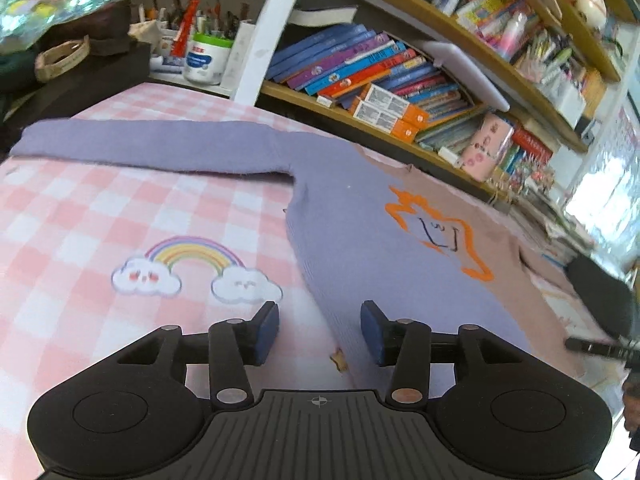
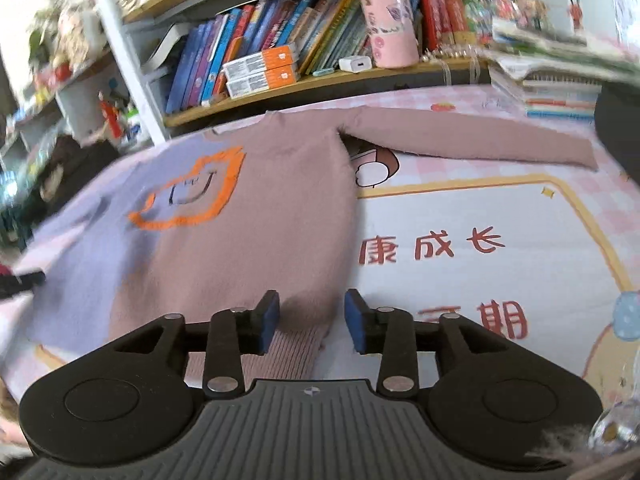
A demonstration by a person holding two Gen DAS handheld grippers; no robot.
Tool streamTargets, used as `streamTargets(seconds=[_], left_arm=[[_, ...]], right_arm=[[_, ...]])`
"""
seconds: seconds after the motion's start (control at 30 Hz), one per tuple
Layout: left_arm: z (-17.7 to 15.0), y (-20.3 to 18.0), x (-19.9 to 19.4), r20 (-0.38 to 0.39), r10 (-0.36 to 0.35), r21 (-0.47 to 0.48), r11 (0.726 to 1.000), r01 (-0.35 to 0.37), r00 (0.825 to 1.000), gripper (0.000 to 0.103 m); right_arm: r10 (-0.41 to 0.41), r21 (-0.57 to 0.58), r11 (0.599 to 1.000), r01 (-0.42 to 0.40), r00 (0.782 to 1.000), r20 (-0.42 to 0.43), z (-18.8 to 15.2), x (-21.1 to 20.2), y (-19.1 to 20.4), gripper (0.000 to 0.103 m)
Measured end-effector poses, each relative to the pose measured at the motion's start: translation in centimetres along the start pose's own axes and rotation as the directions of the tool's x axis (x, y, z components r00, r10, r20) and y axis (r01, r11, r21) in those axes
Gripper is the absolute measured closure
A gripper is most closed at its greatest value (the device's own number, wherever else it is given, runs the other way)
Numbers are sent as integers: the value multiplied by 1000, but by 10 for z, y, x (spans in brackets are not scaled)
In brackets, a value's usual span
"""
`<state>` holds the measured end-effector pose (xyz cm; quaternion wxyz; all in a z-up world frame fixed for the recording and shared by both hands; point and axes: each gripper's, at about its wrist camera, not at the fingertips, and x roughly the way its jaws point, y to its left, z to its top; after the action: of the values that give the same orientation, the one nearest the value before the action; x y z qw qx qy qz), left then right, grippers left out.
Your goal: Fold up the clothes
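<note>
Sweater [image 2: 248, 240] lies flat, face up, on the pink checked mat [image 1: 100, 208] over the bench, both sleeves straight out sideways; body unfolded. Left tool [image 1: 319, 330] and right tool [image 2: 307, 320] are both spread, holding nothing, each over a hem corner. If you pinch there, catch both layers of the ribbed hem [image 2: 296, 348]. Soft fuzzy knit, half lilac, half dusty pink, with an orange outline cat [image 2: 192, 192]; it will likely stretch, so lift evenly.

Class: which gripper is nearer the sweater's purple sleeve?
Left. The left gripper hovers at the hem on the purple sleeve's side; the right gripper is at the pink half's hem corner.
</note>
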<state>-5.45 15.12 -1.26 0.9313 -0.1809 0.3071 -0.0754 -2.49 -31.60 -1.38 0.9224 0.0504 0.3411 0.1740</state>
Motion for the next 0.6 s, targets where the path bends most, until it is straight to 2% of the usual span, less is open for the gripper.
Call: streamTargets(seconds=[0.1, 0.2, 0.33, 0.43, 0.47, 0.53, 0.57, 0.6], left_arm=[[-9, -10, -3, 17, 9, 21, 1000, -9, 1000, 53], [-13, -20, 0, 24, 10, 30, 999, -11, 1000, 53], [-11, -25, 2, 17, 43, 0, 999, -43, 999, 54], [-17, -21, 0, 41, 33, -17, 999, -33, 999, 56], [-17, -21, 0, 40, 36, -18, 999, -35, 999, 58], [-17, -22, 2, 28, 37, -12, 999, -37, 999, 72], [-17, -21, 3, 20, 24, -16, 1000, -24, 1000, 77], [-18, -19, 4, 16, 7, -30, 1000, -6, 1000, 87]], right_arm=[[-46, -57, 997, 46, 999, 11, -9, -5, 11, 66], [-38, -27, 999, 39, 998, 44, -16, -9, 6, 66], [-50, -22, 999, 50, 999, 7, -8, -6, 7, 66], [-67, -32, 997, 67, 998, 5, -8, -4, 11, 66], [-73, -34, 997, 73, 997, 6, -8, -4, 12, 66], [-94, -61, 994, 94, 996, 7, -9, -3, 16, 68], [-95, -72, 993, 95, 995, 8, -9, -2, 18, 77], [-75, -69, 995, 76, 997, 7, -9, -2, 18, 83]])
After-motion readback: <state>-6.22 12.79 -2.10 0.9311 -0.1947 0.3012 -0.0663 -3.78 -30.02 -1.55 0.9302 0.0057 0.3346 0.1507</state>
